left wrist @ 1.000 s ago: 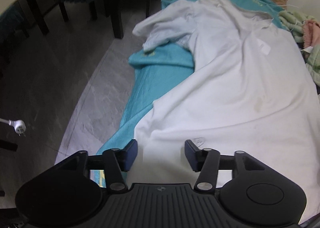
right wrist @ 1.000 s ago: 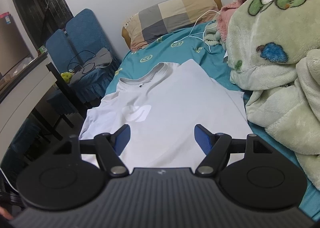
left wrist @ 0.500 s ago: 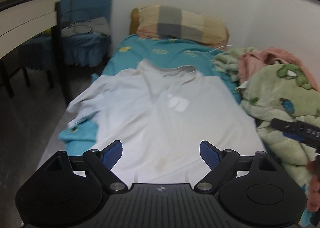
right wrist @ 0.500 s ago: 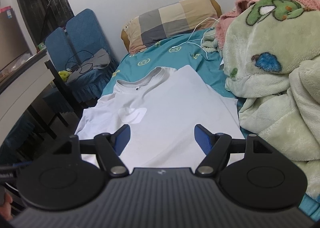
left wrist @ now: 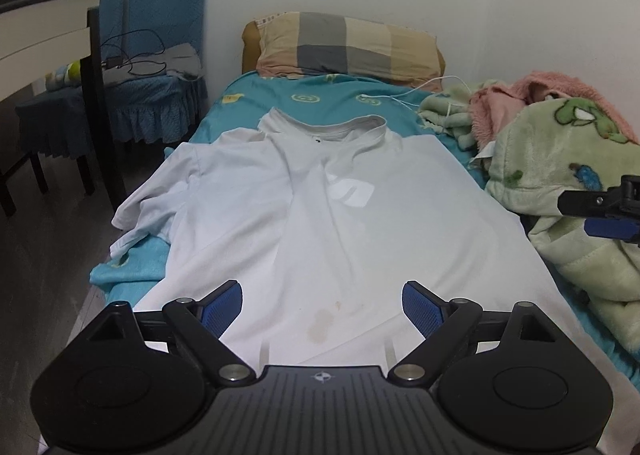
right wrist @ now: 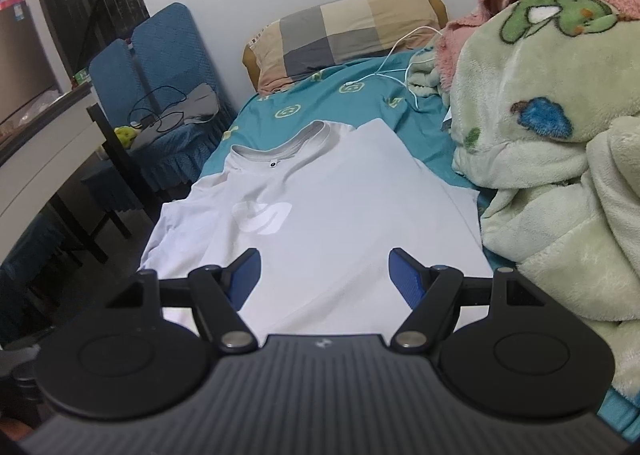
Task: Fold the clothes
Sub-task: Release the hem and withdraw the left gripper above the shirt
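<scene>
Both grippers are held wide with nothing between their blue pads: the left gripper (left wrist: 322,305) and the right gripper (right wrist: 325,275). A white T-shirt (left wrist: 320,223) is spread on the bed (left wrist: 332,99), stretching straight ahead, collar far away, hem nearest. One sleeve is bunched at the left, nearer the left gripper.

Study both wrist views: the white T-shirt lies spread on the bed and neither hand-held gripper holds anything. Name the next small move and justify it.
Probably lower the left hand-held gripper onto the near hem of the white T-shirt and pinch it. Its jaws stand wide with only flat fabric below, and the left sleeve sprawls unfolded toward the bed edge, so no further fold can start until a gripper takes hold.
</scene>
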`<state>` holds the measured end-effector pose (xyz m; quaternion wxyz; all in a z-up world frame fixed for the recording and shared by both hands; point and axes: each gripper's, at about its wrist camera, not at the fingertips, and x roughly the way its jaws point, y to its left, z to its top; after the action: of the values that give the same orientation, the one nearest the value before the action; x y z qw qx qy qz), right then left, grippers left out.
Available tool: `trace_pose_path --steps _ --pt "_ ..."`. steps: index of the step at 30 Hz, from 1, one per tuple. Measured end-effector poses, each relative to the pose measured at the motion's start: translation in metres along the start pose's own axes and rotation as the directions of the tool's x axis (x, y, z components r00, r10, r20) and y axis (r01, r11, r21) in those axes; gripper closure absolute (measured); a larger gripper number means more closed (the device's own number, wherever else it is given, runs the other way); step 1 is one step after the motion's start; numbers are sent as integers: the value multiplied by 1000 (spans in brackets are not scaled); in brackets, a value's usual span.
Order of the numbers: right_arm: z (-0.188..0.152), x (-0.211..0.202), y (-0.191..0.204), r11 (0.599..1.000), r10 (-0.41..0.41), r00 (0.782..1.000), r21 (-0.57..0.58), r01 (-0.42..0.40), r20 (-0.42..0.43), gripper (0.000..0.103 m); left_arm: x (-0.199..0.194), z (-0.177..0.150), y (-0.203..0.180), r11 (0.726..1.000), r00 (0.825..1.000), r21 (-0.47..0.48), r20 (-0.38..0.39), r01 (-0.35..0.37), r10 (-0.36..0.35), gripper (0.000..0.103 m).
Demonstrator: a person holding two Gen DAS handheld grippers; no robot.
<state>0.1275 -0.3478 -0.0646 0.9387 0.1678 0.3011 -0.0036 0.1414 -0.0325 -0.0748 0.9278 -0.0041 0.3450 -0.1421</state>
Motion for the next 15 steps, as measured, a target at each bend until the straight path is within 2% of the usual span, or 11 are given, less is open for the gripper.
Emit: trace_pose_path --steps 4,6,8,12,15 --pt "1 -2 0 1000 5 1000 4 -5 11 31 -5 1 4 1000 1000 -19 14 3 -2 13" --pt "4 -6 -11 995 48 999 83 -50 25 31 -8 2 4 1000 1000 -16 24 -5 6 13" --pt "14 -3 -29 978 76 996 194 -82 36 40 -11 3 6 1000 999 -20 35 -16 17 12" --pt "44 24 -73 903 73 997 421 -80 32 52 -10 4 16 997 999 -73 33 -6 8 11" --pt "60 56 -110 826 48 999 561 -53 24 54 -4 5 22 995 1000 -100 22 4 -1 11"
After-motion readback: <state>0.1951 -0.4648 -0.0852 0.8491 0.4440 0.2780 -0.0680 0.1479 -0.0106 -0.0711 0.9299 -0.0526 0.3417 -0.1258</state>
